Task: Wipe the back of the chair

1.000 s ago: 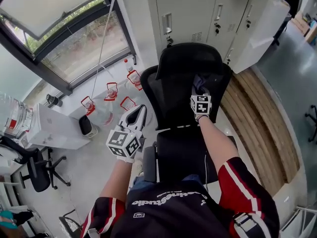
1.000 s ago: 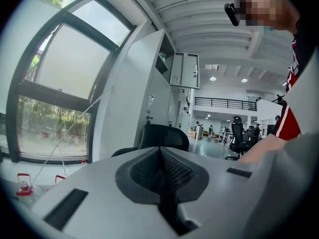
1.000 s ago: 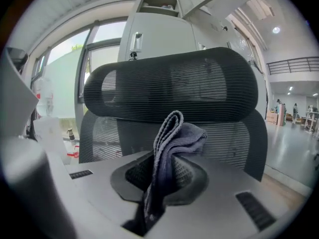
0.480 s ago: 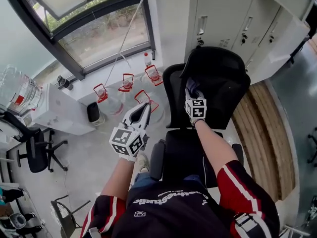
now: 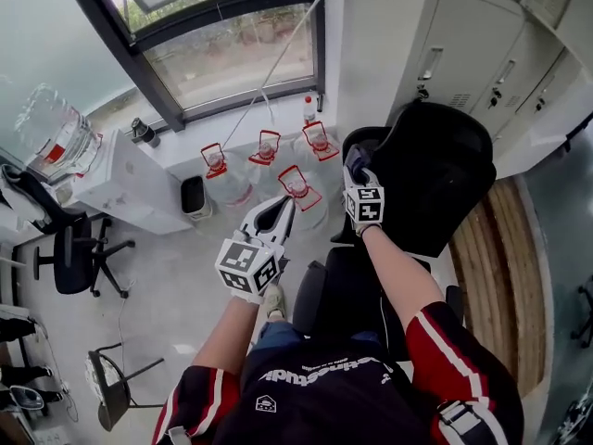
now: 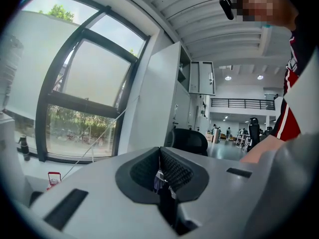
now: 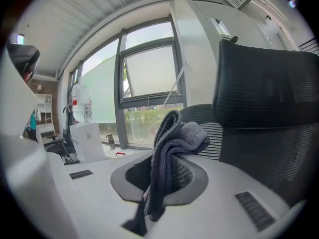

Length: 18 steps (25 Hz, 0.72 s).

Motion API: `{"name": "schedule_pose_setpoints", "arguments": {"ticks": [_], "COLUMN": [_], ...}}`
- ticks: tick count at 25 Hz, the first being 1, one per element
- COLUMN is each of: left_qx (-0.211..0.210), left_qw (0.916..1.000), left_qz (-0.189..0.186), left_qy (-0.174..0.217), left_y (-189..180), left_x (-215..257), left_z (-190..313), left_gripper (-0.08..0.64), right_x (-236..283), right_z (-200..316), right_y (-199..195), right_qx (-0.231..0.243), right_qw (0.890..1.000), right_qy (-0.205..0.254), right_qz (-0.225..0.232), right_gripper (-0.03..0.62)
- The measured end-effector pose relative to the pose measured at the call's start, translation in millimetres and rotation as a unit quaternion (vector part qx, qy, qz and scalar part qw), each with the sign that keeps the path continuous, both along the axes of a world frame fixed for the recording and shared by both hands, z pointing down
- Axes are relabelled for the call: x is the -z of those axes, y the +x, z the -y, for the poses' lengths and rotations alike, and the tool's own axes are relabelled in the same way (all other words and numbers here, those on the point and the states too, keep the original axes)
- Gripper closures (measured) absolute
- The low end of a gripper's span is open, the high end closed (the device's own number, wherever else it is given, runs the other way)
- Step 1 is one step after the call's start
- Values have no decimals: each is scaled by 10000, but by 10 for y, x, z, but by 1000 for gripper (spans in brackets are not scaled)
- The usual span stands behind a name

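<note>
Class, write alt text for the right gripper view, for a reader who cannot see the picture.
The right gripper holds a folded grey cloth clamped between its jaws, right beside the black mesh back of an office chair. Behind them are a large window and a tall white cabinet.

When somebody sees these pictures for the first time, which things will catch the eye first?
First the big black chair before the person, with the right tongs holding a grey cloth at the left edge of its back. Next, the left tongs, closed, hang over the floor to the left, and clear water bottles with red handles stand below the window.
</note>
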<state>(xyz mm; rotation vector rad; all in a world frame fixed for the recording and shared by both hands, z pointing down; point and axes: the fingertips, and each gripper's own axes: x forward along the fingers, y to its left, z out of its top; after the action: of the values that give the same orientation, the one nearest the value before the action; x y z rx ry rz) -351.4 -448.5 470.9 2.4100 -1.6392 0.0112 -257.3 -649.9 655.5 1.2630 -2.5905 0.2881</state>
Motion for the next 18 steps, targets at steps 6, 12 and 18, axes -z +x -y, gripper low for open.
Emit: {"name": "schedule_pose_setpoints", "arguments": {"ticks": [6, 12, 18], "left_qx": [39, -266, -776], "left_qw": [10000, 9994, 9966], "left_qz": [-39, -156, -164], "left_qy": [72, 169, 213], "left_y": [-23, 499, 1331], "left_x": [87, 158, 175], "left_z": [-55, -99, -119], "left_gripper": [535, 535, 535], "right_x": [271, 451, 303], "right_z": [-278, -698, -1003], "right_y": [-282, 183, 1049], "right_qx": [556, 414, 93], "right_qw": [9976, 9962, 9988], "right_qy": [83, 157, 167], "right_qz": [416, 750, 450], "right_gripper": [534, 534, 534]}}
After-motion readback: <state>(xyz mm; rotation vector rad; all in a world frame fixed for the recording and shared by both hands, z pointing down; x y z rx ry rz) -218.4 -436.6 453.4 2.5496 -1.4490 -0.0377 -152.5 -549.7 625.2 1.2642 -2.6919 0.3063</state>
